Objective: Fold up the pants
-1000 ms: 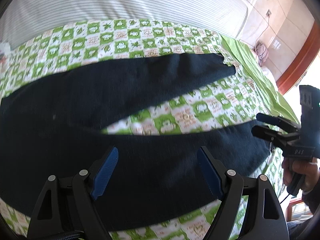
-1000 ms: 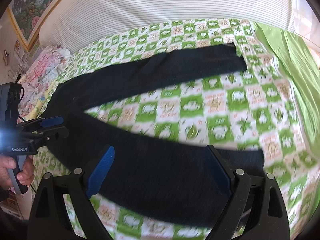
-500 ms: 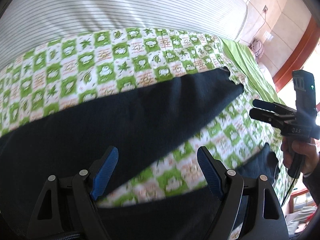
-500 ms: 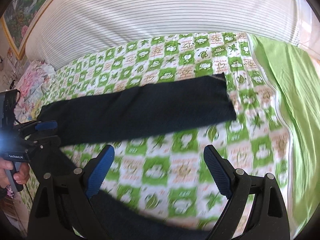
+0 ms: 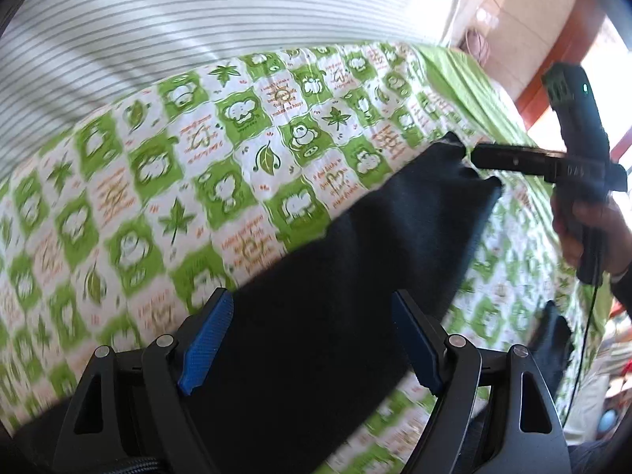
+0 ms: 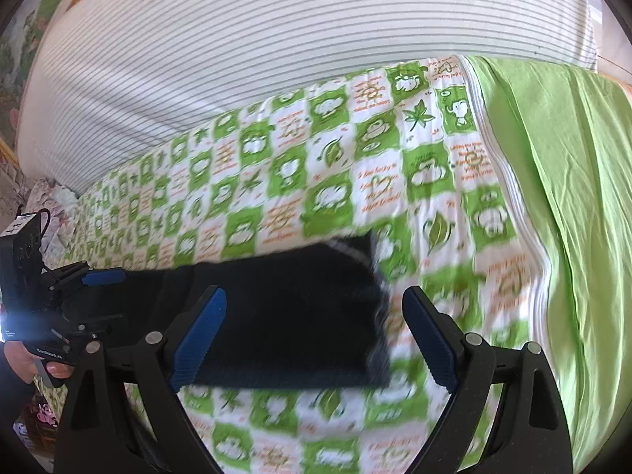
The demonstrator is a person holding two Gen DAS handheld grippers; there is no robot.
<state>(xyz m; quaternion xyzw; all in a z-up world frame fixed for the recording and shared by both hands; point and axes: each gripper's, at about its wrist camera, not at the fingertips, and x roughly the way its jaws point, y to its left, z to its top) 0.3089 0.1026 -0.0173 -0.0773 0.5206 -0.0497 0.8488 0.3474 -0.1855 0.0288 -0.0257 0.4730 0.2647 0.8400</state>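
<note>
A home bedroom: a bed under a green-and-white checked quilt (image 6: pixel 316 181), a plain green sheet (image 6: pixel 561 197), a striped bolster (image 6: pixel 276 51) along the far edge.

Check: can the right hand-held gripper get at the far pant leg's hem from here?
Probably yes. The right hand-held gripper is open, and the hem of the dark pants lies flat on the checked quilt just ahead, nothing covering it.

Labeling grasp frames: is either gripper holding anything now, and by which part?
Nothing held. Left gripper and right gripper are both open above the pants, near the far leg's hem.
</note>
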